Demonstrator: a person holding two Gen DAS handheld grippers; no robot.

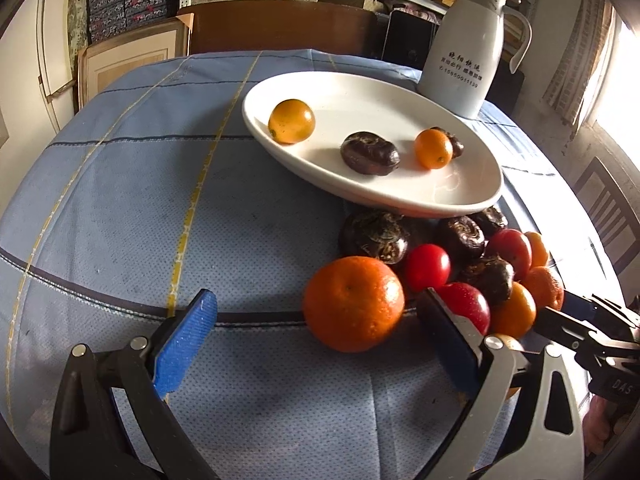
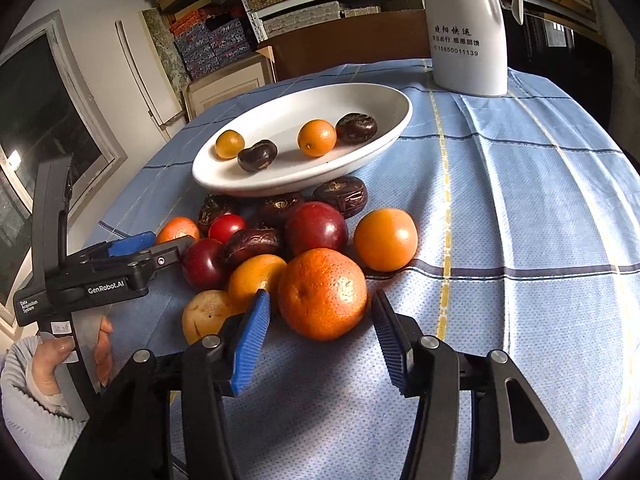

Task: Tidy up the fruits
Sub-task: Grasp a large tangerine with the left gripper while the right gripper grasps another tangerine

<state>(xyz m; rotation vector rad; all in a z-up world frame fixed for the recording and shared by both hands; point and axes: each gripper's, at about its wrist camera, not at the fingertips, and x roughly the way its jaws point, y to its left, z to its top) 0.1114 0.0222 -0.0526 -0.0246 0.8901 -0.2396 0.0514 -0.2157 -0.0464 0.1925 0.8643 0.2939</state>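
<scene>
A white oval plate (image 1: 460, 196) (image 2: 384, 128) holds two small orange fruits and two dark water chestnuts. In front of it a pile of fruit lies on the cloth: mandarins, red cherry tomatoes, dark chestnuts. My left gripper (image 1: 316, 312) is open, its fingers either side of a mandarin (image 1: 354, 302) at the pile's left end, not touching it. My right gripper (image 2: 320, 312) is open around another mandarin (image 2: 322, 294) at the pile's near side. The left gripper also shows in the right wrist view (image 2: 160, 246), and the right gripper in the left wrist view (image 1: 568, 312).
A blue checked tablecloth (image 1: 160, 200) covers the round table. A white thermos jug (image 1: 468, 52) (image 2: 466, 28) stands behind the plate. A wooden chair and shelves of boxes stand beyond the table.
</scene>
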